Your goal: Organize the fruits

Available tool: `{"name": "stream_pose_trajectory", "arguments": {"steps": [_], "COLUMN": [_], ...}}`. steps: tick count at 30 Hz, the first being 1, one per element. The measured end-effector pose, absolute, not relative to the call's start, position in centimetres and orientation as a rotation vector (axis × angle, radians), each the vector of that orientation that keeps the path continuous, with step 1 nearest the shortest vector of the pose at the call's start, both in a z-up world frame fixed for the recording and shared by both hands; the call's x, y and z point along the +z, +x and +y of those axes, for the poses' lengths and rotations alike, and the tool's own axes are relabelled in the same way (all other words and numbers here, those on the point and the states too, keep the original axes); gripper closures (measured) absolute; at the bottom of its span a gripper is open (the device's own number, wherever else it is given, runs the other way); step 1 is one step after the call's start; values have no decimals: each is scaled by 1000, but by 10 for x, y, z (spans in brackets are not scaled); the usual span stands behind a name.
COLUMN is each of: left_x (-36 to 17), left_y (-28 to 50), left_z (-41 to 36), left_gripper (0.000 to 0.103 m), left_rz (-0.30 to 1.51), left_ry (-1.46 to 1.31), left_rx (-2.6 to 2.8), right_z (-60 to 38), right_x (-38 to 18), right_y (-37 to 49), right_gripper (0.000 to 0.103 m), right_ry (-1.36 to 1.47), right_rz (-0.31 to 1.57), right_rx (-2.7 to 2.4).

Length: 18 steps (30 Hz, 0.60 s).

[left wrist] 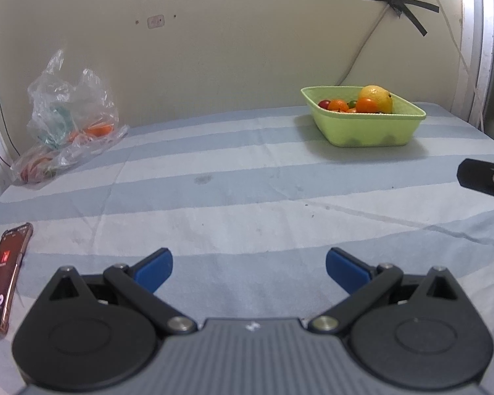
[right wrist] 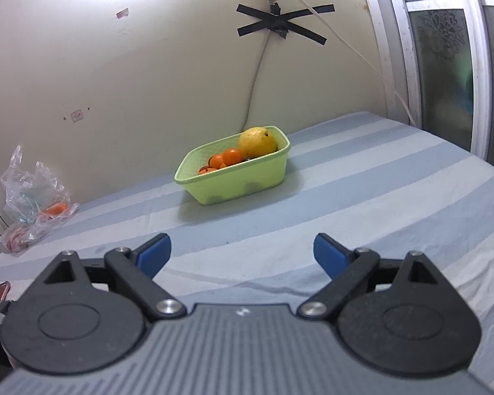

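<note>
We are holding the left claw (left wrist: 248,271) and right claw (right wrist: 242,255) spread apart and empty above the striped tabletop (right wrist: 362,177). The green basket (right wrist: 243,181) is already holding a lemon (right wrist: 257,141) and oranges (right wrist: 232,157); fruit in the plastic bag (left wrist: 72,115) likely remains.
</note>
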<state>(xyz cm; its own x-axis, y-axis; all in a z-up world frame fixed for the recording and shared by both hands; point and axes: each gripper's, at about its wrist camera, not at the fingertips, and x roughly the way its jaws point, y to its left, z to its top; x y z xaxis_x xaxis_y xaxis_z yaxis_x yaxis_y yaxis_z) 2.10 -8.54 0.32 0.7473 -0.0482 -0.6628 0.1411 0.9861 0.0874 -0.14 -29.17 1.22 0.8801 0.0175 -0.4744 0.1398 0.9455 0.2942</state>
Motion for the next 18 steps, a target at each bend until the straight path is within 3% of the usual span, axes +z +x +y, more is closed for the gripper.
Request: {"name": "stream_pose_trajectory", "arguments": {"steps": [18], "left_x": [9], "left_y": [15], "left_z": [-75], "left_gripper": [0], "left_rz": [681], "left_ry": [119], "left_rx": [-106], "right_z": [-285], "right_x": [11], "right_y": [0], "right_gripper": [8], "right_ry": [335], "right_rz": [498], "right_rx": [-61]}}
